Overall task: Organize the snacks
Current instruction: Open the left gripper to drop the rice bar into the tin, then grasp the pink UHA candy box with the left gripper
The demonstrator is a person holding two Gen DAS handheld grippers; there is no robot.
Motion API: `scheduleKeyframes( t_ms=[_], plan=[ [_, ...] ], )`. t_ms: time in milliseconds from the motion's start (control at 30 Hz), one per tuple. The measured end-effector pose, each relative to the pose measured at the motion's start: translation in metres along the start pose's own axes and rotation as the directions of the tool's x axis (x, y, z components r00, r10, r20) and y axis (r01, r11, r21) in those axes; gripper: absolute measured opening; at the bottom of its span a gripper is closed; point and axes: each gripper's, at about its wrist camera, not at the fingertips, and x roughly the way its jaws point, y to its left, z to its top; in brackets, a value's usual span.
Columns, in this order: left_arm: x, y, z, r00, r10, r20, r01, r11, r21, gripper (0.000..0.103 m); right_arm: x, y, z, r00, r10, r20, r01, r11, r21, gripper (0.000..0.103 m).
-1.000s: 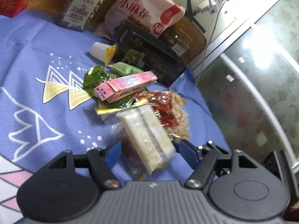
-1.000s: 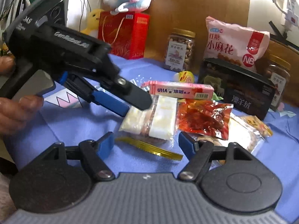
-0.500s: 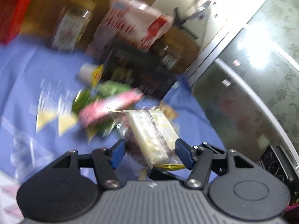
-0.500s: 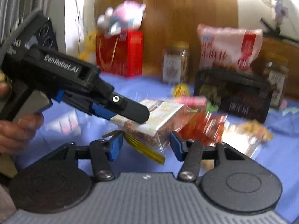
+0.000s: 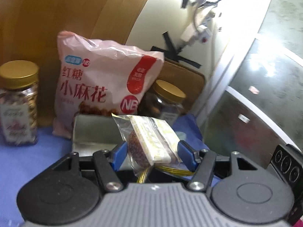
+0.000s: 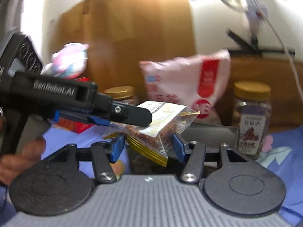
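Left tool clamps the clear-wrapped cream-and-brown snack bar packet, lifted off the blue-clothed counter, just ahead of it a dark grey open box. Right tool gapes wide, the packet between its fingers.

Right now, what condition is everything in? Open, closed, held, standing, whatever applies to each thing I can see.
clear snack packet: sealed, lifted, held between the left gripper's fingers.
left gripper: shut on the packet.
right gripper: fingers either side of the packet; grip unclear.
pink snack bag: sealed, upright.
left jar: lid on, upright.
right jar: lid on, upright.
dark box: open.
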Motion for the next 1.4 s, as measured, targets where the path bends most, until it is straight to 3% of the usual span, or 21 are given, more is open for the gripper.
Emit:
scheduleKeyframes(
  t_ms=[133, 400, 467, 533, 767, 967, 1167, 1400],
  plan=[
    [0.043, 0.01, 0.008, 1.0, 0.016, -0.009, -0.016, 0.999, -0.036, 0.059, 0.025, -0.035, 0.005, 0.998, -0.017, -0.056, 0.02, 0.998, 0.062, 0.058],
    [0.085, 0.031, -0.004, 0.998, 0.049, -0.048, -0.054, 0.993, -0.109, 0.059, 0.057, -0.043, -0.01, 0.985, -0.087, -0.152, 0.079, 0.995, -0.059, 0.061],
    [0.087, 0.029, -0.006, 0.997, 0.037, -0.061, -0.043, 0.993, -0.107, 0.06, 0.058, -0.042, -0.015, 0.983, -0.123, -0.137, 0.115, 0.991, -0.067, 0.07],
    [0.082, 0.023, -0.007, 0.998, 0.029, -0.062, -0.035, 0.995, -0.096, 0.06, 0.058, -0.038, -0.013, 0.982, -0.147, -0.117, 0.14, 0.988, -0.069, 0.071],
    [0.015, -0.015, -0.016, 0.999, -0.036, 0.026, 0.035, 0.999, 0.025, 0.065, 0.005, -0.013, -0.009, 0.988, -0.157, 0.004, 0.156, 0.982, -0.109, 0.071],
    [-0.052, -0.029, -0.063, 0.996, -0.075, 0.041, 0.07, 0.991, 0.115, 0.065, -0.05, 0.024, -0.035, 0.993, -0.111, 0.049, 0.115, 0.988, -0.101, 0.072],
    [-0.108, -0.025, -0.124, 0.998, 0.035, 0.06, -0.046, 0.978, 0.204, 0.067, -0.072, 0.059, -0.072, 0.998, -0.069, 0.001, 0.069, 0.998, -0.014, 0.073],
    [-0.149, 0.013, -0.172, 0.991, 0.116, 0.066, -0.123, 0.988, 0.097, 0.067, -0.078, 0.089, -0.096, 0.997, -0.069, -0.039, 0.071, 0.996, 0.046, 0.073]
  ],
)
